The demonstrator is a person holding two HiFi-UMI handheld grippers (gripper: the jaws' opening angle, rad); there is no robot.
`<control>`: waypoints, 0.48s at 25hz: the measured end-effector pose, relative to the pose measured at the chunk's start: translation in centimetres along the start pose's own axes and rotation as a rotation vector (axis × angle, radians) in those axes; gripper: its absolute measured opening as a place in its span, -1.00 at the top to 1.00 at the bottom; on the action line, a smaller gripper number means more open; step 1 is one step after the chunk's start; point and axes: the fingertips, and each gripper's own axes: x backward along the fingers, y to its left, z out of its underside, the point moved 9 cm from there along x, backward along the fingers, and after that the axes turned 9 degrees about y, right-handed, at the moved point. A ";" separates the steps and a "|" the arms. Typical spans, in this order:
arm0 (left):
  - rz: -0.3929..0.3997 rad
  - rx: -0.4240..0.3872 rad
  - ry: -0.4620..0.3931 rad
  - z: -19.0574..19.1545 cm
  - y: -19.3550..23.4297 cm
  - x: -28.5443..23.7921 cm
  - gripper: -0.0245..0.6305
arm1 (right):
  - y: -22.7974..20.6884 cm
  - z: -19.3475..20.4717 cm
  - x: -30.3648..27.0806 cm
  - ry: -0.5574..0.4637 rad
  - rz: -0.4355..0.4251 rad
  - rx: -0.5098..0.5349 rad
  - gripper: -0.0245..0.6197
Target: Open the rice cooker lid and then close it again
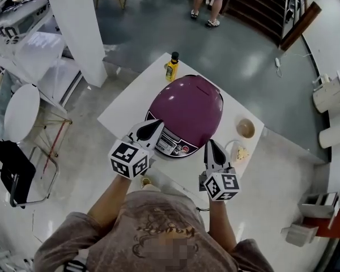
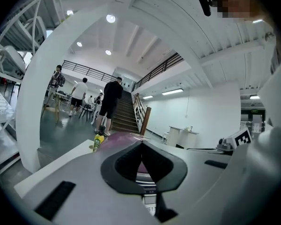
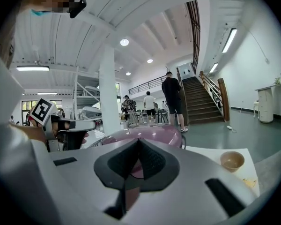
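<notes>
The purple rice cooker point(image 1: 188, 109) stands on the white table point(image 1: 130, 103) with its lid down and its grey control panel point(image 1: 171, 144) towards me. My left gripper point(image 1: 156, 124) is shut and empty, its tip over the cooker's front left edge beside the panel. My right gripper point(image 1: 209, 146) is also shut and empty, just off the cooker's front right corner. In the left gripper view the jaws point(image 2: 141, 146) meet in front of the purple lid point(image 2: 121, 138). The right gripper point(image 3: 139, 143) points at the lid point(image 3: 152, 134) from close by.
A yellow bottle point(image 1: 171, 67) stands at the table's far edge behind the cooker. A small brown bowl point(image 1: 245, 128) and a packet point(image 1: 239, 152) lie at the right. A white pillar point(image 1: 79, 27) rises at the left; people stand by the far stairs point(image 1: 212, 1).
</notes>
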 end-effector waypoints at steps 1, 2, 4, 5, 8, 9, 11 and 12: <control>0.005 0.005 0.007 0.1 0.1 -0.2 0.86 | 0.0 -0.2 -0.2 0.000 -0.001 0.001 0.92; 0.009 0.009 0.015 0.2 0.2 -0.3 0.86 | 0.0 -0.4 -0.3 0.000 -0.002 0.002 0.92; 0.010 0.009 0.032 0.3 0.2 -0.5 0.86 | -0.1 -0.9 -0.7 0.000 -0.011 0.006 0.92; 0.010 0.007 0.040 0.4 0.2 -0.7 0.86 | -0.2 -1.2 -0.9 -0.002 -0.018 0.010 0.92; 0.005 0.003 0.069 0.5 0.5 -1.2 0.86 | -0.3 -1.9 -1.8 -0.005 -0.046 0.032 0.92; 0.005 0.003 0.082 0.5 0.5 -1.3 0.86 | -0.3 -2.1 -2.1 -0.002 -0.057 0.038 0.92; 0.005 -0.003 0.109 0.6 0.5 -1.5 0.86 | -0.3 -2.4 -2.5 0.006 -0.075 0.051 0.92; 0.003 -0.008 0.122 0.7 0.4 -1.5 0.86 | -0.4 -2.5 -2.6 0.009 -0.083 0.056 0.92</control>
